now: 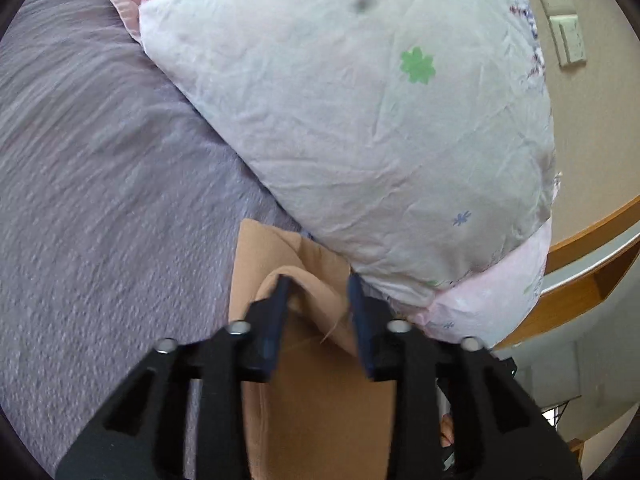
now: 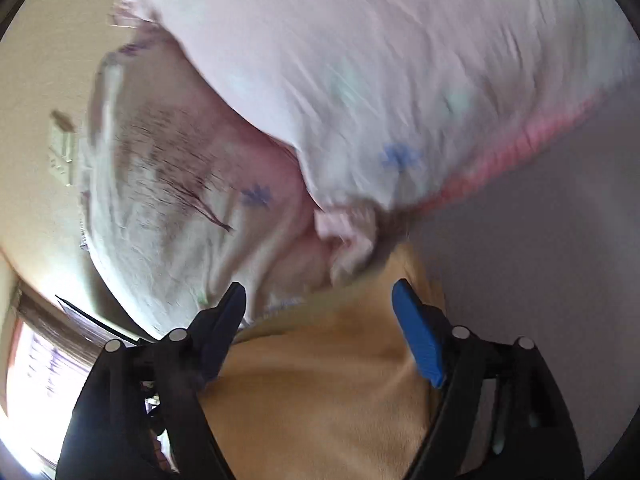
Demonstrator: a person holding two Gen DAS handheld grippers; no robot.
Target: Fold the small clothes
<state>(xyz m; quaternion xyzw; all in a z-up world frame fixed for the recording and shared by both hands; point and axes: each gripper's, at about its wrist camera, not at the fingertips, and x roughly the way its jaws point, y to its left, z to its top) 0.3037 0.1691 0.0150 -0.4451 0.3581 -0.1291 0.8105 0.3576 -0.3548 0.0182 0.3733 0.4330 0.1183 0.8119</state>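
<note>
A tan garment (image 1: 316,392) lies on the lilac bedsheet (image 1: 100,184), its far end tucked against a floral pillow (image 1: 360,120). My left gripper (image 1: 318,284) is open, its blue pads on either side of a raised fold of the tan cloth, not pinching it. In the right wrist view the same garment (image 2: 320,380) looks yellow-tan and fills the space under my right gripper (image 2: 320,296), which is open wide above it. The right wrist view is blurred.
The pillow (image 2: 360,80) with pink trim lies just ahead of both grippers. A wooden headboard shelf (image 1: 592,276) and wall sockets (image 1: 560,16) are at the right. A window (image 2: 44,368) shows at lower left of the right wrist view.
</note>
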